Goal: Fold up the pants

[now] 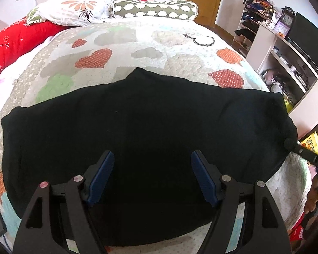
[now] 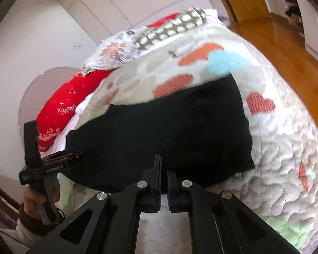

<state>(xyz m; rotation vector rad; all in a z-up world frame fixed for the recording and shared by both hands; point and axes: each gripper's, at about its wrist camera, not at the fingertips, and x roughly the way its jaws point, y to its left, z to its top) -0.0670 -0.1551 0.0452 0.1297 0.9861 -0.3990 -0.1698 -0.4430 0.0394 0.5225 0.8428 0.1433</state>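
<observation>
The black pants (image 1: 137,131) lie spread flat across the quilt (image 1: 137,42) on the bed. The left gripper (image 1: 151,177) hovers above them, jaws apart and empty. At the pants' 3 o'clock corner, the right gripper (image 2: 163,182) has its jaws together, pinching the fabric edge.

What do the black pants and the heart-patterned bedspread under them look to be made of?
Black pants: seemingly a soft matte knit or fleece, since they show no sheen and lie limp with rounded edges; the exact fibre is unclear. Bedspread: apparently quilted cotton-like fabric, with puffy wavy stitching and appliqué-like dotted hearts.
</observation>
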